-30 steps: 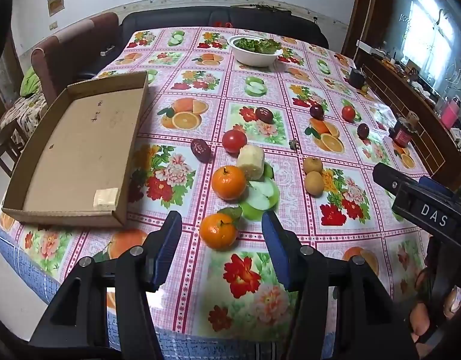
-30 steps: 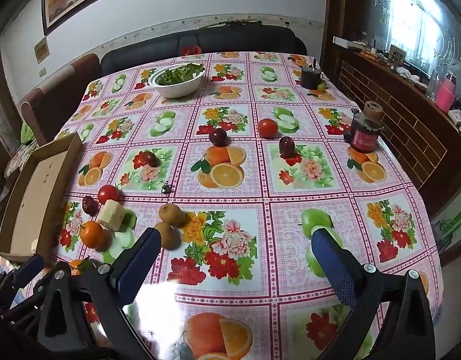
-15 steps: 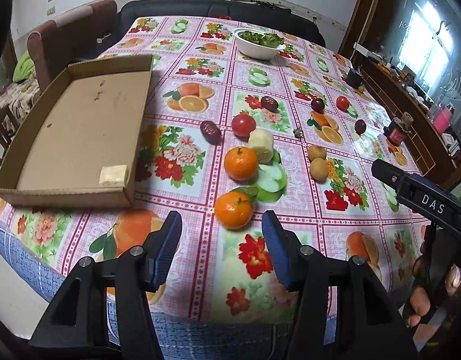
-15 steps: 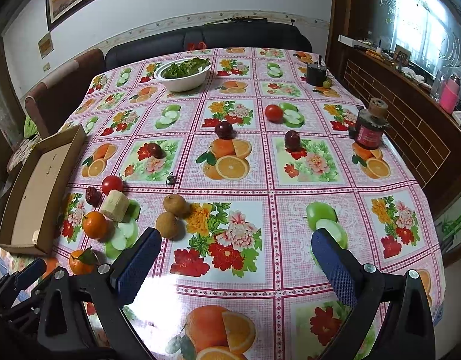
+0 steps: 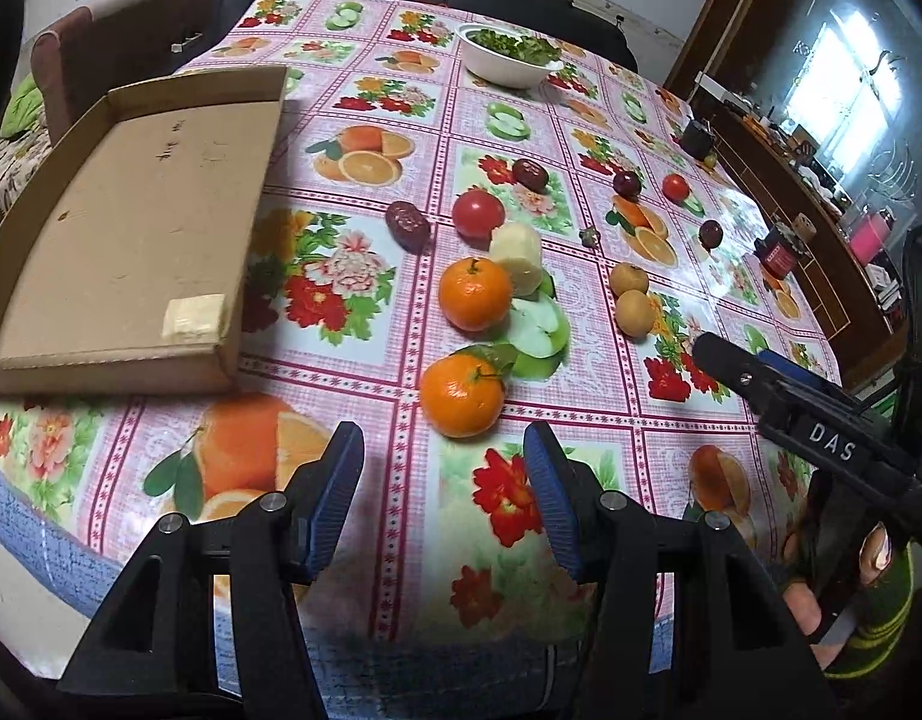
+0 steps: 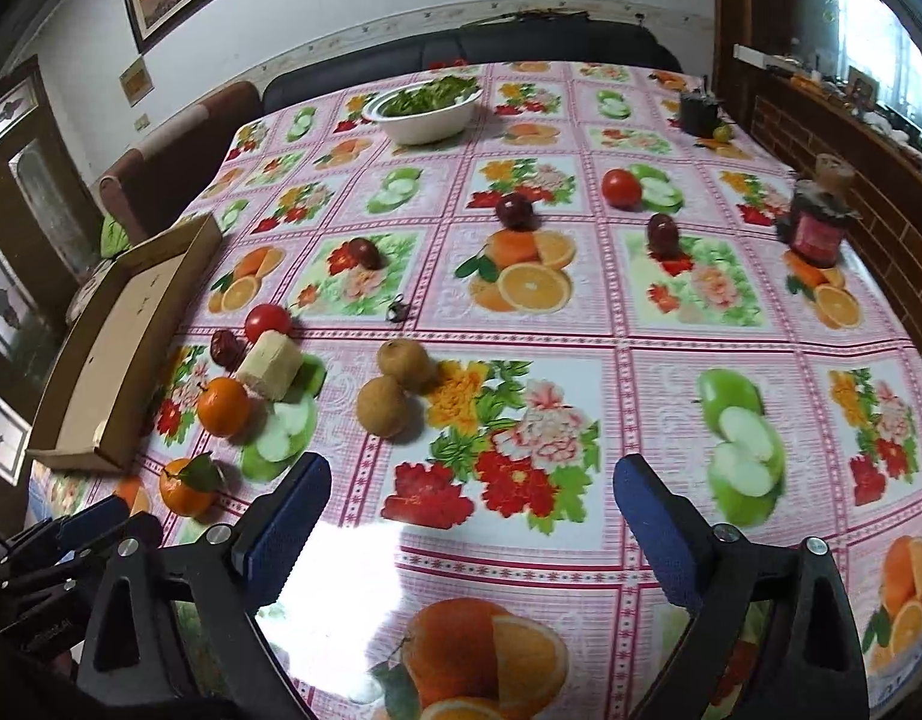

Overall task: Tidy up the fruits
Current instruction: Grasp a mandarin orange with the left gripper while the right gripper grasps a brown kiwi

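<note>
Left-wrist view: the left gripper [image 5: 440,474] hovers with jaws spread and empty over the near table edge, a mandarin with a leaf [image 5: 462,397] just ahead of its tips. A second mandarin [image 5: 475,293] lies beyond it, touching a pale peeled chunk [image 5: 517,249]; a tomato [image 5: 478,214] and a dark date [image 5: 407,223] sit behind. The cardboard tray [image 5: 125,354] rests at left, its near wall at the table edge. Two brown fruits [image 6: 395,384] lie close together mid-table. The right gripper [image 6: 470,510], jaws wide and holding nothing, faces bare tablecloth [image 6: 581,324]. A small dark object [image 6: 397,310] is too small to identify.
</note>
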### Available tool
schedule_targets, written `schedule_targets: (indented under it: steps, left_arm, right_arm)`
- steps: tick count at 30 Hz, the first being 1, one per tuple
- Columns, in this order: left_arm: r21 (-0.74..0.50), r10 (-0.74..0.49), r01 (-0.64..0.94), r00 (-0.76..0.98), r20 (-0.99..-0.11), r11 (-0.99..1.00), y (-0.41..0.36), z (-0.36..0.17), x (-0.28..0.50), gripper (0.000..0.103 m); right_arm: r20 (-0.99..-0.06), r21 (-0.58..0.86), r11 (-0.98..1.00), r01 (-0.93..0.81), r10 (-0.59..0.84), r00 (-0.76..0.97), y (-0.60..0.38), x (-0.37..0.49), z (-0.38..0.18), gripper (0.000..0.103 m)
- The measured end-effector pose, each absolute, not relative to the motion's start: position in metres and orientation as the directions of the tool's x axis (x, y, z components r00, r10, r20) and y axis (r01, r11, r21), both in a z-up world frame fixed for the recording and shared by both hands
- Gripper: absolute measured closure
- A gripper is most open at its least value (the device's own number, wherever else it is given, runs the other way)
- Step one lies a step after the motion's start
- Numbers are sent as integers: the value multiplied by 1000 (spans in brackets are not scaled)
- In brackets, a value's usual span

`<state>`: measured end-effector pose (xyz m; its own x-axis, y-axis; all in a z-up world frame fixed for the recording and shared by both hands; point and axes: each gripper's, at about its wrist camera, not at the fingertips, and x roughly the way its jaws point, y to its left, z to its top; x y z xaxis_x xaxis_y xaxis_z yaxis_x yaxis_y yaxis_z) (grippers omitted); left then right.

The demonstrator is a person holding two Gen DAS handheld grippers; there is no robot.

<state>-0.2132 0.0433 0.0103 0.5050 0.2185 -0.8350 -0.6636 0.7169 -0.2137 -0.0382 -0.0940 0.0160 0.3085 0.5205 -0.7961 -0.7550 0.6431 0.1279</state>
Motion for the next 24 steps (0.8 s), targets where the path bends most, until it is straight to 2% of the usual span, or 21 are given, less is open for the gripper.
schedule_targets:
  steps: [1,6,8,14,15,17,20,21,24]
  left_arm:
    - [-212,216,-661,504,-836,720,43,10,-211,49]
    - [-207,202,-652,494,-846,729,46,5,-198,49]
    - [-194,205,-652,484,-851,733,48,3,-193,49]
    - [-190,204,-661,470,-859,726,57,-7,-186,49]
    - [-184,210,-663,468,-859,726,58,-8,-186,49]
    - [-165,227,-662,464,-856,731,58,-10,-184,49]
    - [-132,255,-662,454,-854,738,56,-10,-181,62]
    - [-143,243,-654,463,-852,743,56,-10,-181,71]
    - [-139,243,-649,463,-853,748,56,-9,-180,71]
  right_arm:
    - [-789,149,631,-762,540,292,-94,-39,16,13]
    - [-792,153,573,-805,559,246,-73,-45,9,41]
    - [-800,152,558,-816,554,229,-62,-45,4,48]
    - [-822,128,566,-815,520,232,-39,-37,-8,59]
    - [-824,129,566,-814,518,230,-37,-36,-9,66]
    - [-830,138,567,-812,513,217,-34,-33,-13,73]
    - [-824,146,560,-815,524,213,-35,-33,-13,77]
    - [-824,152,560,-814,527,209,-35,-32,-13,77]
    - [-816,180,554,-813,545,191,-38,-32,-12,77]
